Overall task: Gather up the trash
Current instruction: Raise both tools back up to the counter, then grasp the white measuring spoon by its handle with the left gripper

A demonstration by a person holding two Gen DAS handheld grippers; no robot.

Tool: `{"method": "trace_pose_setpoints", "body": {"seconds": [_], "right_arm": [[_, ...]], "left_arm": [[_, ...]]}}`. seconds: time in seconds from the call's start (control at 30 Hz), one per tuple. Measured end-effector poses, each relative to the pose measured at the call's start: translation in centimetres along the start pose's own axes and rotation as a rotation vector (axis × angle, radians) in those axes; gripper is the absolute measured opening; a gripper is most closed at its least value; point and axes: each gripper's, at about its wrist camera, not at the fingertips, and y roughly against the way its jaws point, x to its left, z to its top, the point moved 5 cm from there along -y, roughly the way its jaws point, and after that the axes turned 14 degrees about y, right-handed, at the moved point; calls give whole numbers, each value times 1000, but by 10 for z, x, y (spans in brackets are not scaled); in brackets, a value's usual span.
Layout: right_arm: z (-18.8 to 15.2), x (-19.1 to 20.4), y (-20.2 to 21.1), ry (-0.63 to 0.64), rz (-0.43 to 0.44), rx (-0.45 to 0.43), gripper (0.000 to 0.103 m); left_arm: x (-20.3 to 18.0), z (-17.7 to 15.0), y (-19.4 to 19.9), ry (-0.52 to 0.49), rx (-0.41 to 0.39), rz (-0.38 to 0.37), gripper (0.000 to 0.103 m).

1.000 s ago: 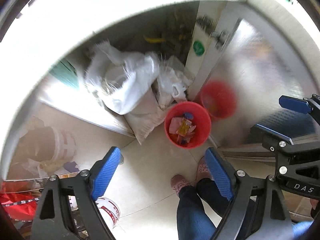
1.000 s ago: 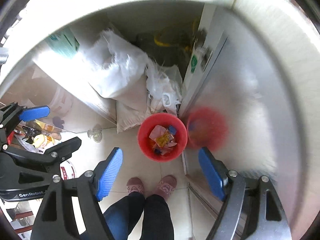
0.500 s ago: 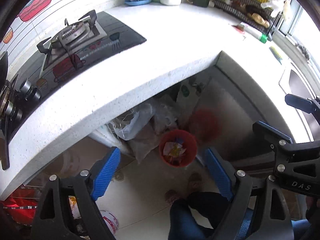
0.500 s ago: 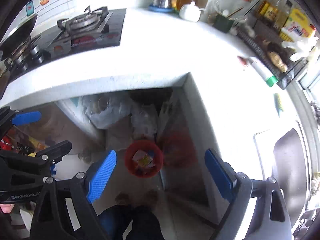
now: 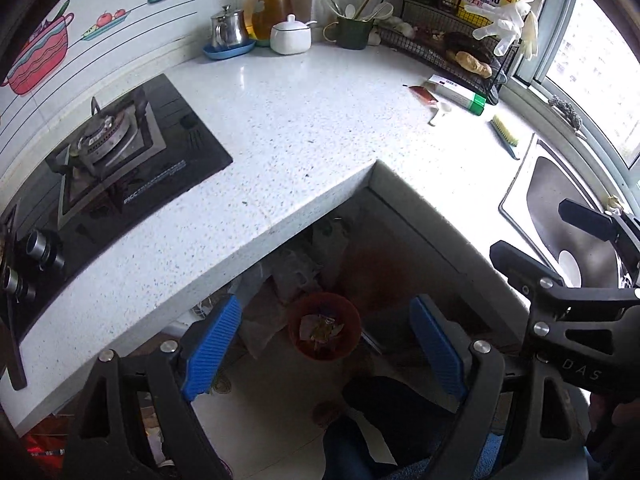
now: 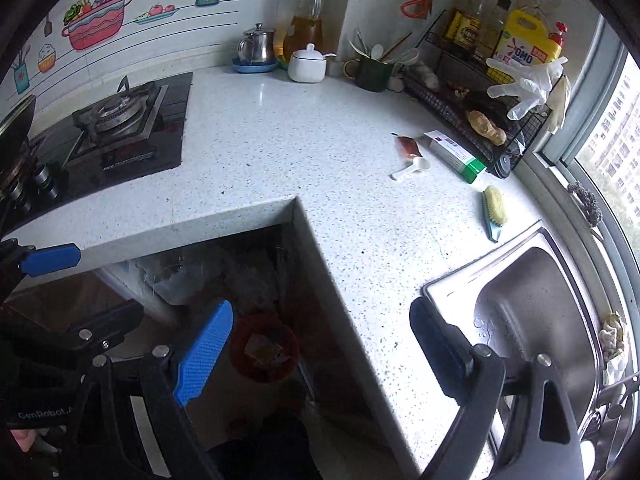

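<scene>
Both the left gripper (image 5: 324,344) and the right gripper (image 6: 320,350) are held with jaws wide apart; nothing is gripped. A red bin (image 5: 324,327) of trash is seen below the countertop (image 5: 304,120); a red sachet (image 6: 407,146) is left there.

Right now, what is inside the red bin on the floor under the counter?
The red bin holds crumpled wrappers and paper scraps, yellowish and pale. They cover its bottom, so anything deeper cannot be seen. The bin sits in shadow, so single pieces are hard to tell apart.
</scene>
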Motion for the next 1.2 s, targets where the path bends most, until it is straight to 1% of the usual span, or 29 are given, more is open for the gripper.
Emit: {"method": "trace_pose_setpoints", "body": {"seconds": [0.2, 0.33, 0.43, 0.63, 0.8, 0.9, 1.0, 1.2], "right_arm": [[8, -29, -4, -72, -39, 9, 89], [18, -52, -20, -109, -41, 20, 89], [26, -71, -32, -142, -50, 38, 89], [44, -114, -52, -193, -81, 58, 89], [46, -149, -71, -231, -83, 96, 89], [43, -168, -82, -266, -84, 117, 89], [38, -187, -93, -296, -87, 142, 89], [28, -217, -112, -344, -88, 186, 89]], "left_arm": [[-29, 31, -12, -86, -18, -18, 85], [-52, 58, -26, -141, -27, -19, 85], [-68, 81, -39, -174, -23, -17, 85], [-105, 126, -68, -235, -13, -41, 85], [-141, 158, -97, -262, 6, -66, 85], [-166, 172, -114, -283, 22, -86, 85], [-188, 180, -130, -322, 43, -91, 85], [-225, 188, -163, -391, 96, -91, 85]]}}
